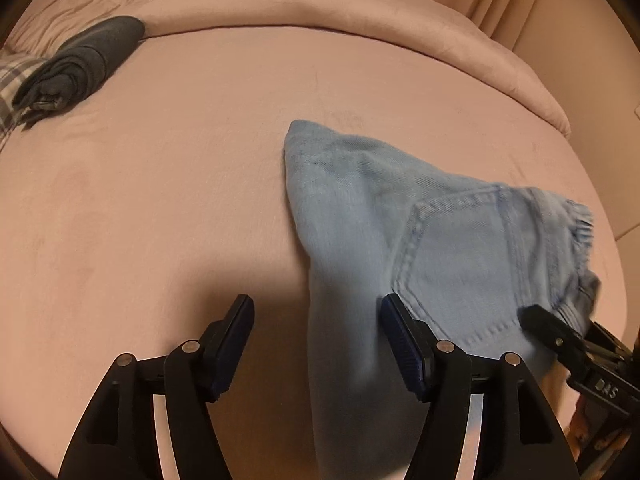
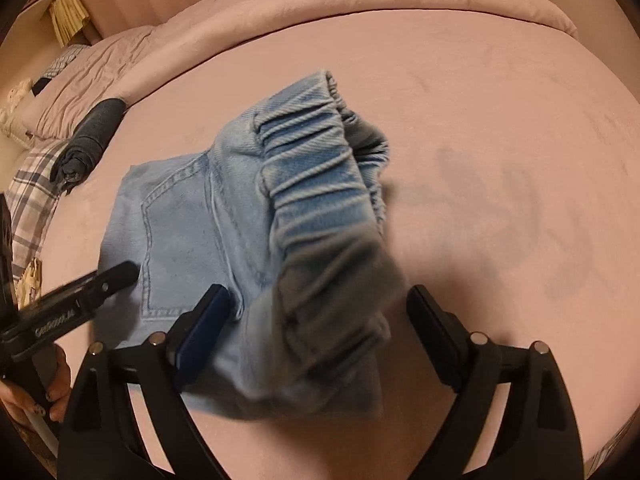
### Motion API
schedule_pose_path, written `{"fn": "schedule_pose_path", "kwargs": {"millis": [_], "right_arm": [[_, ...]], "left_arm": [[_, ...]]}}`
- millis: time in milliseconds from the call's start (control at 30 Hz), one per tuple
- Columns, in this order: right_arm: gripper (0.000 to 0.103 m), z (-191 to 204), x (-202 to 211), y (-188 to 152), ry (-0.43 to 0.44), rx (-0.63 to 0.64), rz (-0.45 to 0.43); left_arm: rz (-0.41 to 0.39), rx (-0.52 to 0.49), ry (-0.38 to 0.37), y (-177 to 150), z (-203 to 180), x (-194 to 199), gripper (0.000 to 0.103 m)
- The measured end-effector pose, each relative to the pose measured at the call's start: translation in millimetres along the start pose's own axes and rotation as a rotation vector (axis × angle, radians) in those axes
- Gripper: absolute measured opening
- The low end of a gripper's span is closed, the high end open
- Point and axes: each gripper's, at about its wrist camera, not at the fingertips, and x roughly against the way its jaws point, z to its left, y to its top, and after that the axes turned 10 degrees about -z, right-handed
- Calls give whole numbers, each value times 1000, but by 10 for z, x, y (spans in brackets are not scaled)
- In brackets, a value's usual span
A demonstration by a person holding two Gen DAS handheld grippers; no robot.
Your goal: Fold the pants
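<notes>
A bed [image 1: 160, 200] covered in a pink sheet fills both views, with a rolled pink duvet [image 1: 320, 12] along its far side. On the sheet lie the pants [image 1: 400, 220] — light blue denim, folded into a compact bundle, a stitched back pocket facing up and the gathered elastic waistband [image 2: 312, 168] bunched at one end, partly raised off the sheet and blurred. Far off, near the duvet and a plaid pillow [image 2: 32, 192], sits a rolled dark grey garment [image 1: 80, 64], well apart from the pants. The left gripper [image 1: 316, 308] points down at the bed with its jaws spread; the edge of the denim runs between them, but the pads do not press on it. The right gripper [image 2: 320, 292] hangs over the waistband end, its jaws spread wide on either side of the bunched cloth — nothing pinched. At the lower left of the right wrist view, a hand [image 2: 36, 384] grips the handle of the left gripper.
</notes>
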Motion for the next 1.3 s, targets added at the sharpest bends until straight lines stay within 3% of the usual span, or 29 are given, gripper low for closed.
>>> {"fn": "schedule_pose_path", "kwargs": {"millis": [100,200,267,433,533,667,900,1300], "right_arm": [[91,42,223,13,-39,46,-41],[97,136,583,72,-47,102,-134],[102,175,789,101,-48,117,-190],[103,314,1269,102,-91,184,-324],[103,358,1457,76,-90,198,-371],[103,405,1569,32,-72,179,-395],[103,465,1544,-62,-66,176,-381],[103,535,1459,-138,-64,181,-350]], "left_arm": [[-59,4,-38,38,-103,285,69],[-127,5,-58,39,-196,649,88],[-179,-7,-53,20,-263,871,95],[-222,13,-97,-91,-275,1162,97],[-247,15,-41,-155,-257,1253,97],[-254,-7,44,-237,-280,1264,97],[-203,-14,31,-307,-320,1199,98],[-209,-8,43,-333,-343,1233,98]]}}
